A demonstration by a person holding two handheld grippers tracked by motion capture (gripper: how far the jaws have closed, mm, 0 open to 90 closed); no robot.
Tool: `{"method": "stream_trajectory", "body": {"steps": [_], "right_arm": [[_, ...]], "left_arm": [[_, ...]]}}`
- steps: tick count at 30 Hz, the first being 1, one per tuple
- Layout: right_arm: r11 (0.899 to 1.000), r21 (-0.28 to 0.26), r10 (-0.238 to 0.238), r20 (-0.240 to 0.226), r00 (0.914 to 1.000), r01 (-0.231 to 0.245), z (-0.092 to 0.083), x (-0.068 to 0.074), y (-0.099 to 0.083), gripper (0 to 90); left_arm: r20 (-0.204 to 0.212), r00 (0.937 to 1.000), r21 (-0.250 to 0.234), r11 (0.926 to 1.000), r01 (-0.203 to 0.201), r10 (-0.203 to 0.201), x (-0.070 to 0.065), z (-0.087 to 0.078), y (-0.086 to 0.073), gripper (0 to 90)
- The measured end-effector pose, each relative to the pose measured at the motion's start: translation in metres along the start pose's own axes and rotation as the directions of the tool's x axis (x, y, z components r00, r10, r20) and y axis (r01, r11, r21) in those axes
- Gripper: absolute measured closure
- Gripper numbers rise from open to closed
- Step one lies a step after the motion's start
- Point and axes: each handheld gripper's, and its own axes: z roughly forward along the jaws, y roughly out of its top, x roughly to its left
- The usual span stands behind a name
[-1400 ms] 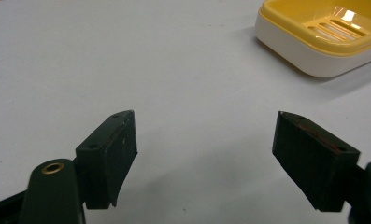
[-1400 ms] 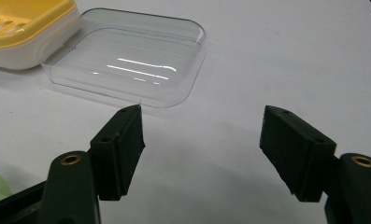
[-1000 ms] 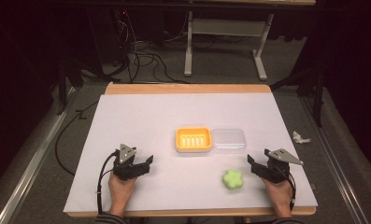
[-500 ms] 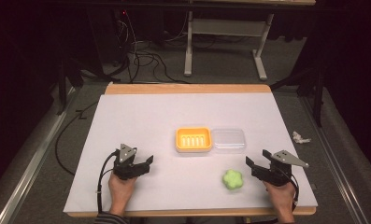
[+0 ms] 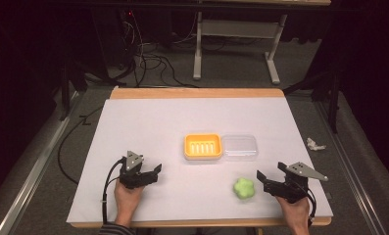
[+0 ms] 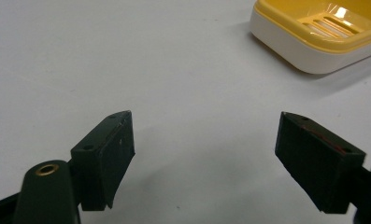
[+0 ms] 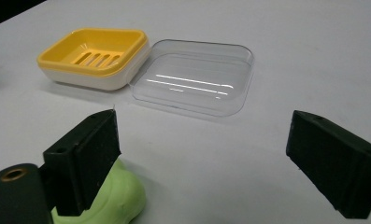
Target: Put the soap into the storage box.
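Sitting empty — yellow soap dish (image 5: 203,146), clear lid (image 5: 239,146) touching beside it

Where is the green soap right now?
In the high view the green soap lies on the white table, just left of the open right claw and in front of the clear lid.

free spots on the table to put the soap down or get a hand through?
Free: the wide far strip of the table behind the yellow soap dish, and the left stretch between the dish and the left hand-held gripper. Crowded: the near right, where the green soap lies just left of the open right hand-held gripper, below the clear lid beside the dish.
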Motion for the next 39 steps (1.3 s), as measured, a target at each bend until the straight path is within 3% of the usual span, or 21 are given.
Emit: {"method": "stream_trajectory", "body": {"steps": [3, 10, 20, 27, 39], "right_arm": [[1.000, 0.028, 0.007, 0.007, 0.9999, -0.007, -0.004, 0.001, 0.001, 11.1], [0.992, 0.118, -0.039, -0.029, 0.9988, 0.042, -0.007, 0.014, -0.003, 15.0], [0.981, 0.136, -0.127, -0.074, 0.9891, 0.136, -0.012, 0.035, -0.005, 14.5], [0.972, 0.170, -0.147, -0.094, 0.9846, 0.162, -0.007, 0.046, -0.009, 15.0], [0.937, 0.236, -0.241, -0.100, 0.9653, 0.258, 0.009, 0.059, -0.012, 17.2]], "left_arm": [[-0.003, 1.0000, -0.001, 1.0000, -0.002, 0.002, 0.000, 0.000, 0.000, 20.8], [-0.002, 1.0000, -0.002, 1.0000, -0.001, 0.001, 0.000, 0.000, 0.000, 21.7], [-0.001, 1.0000, -0.001, 1.0000, 0.000, 0.000, 0.000, 0.000, 0.000, 23.5], [-0.004, 1.0000, -0.002, 1.0000, 0.000, 0.000, 0.000, 0.000, 0.000, 23.6], [-0.010, 0.9999, -0.004, 1.0000, 0.003, -0.003, 0.000, 0.001, 0.000, 23.0]]}}
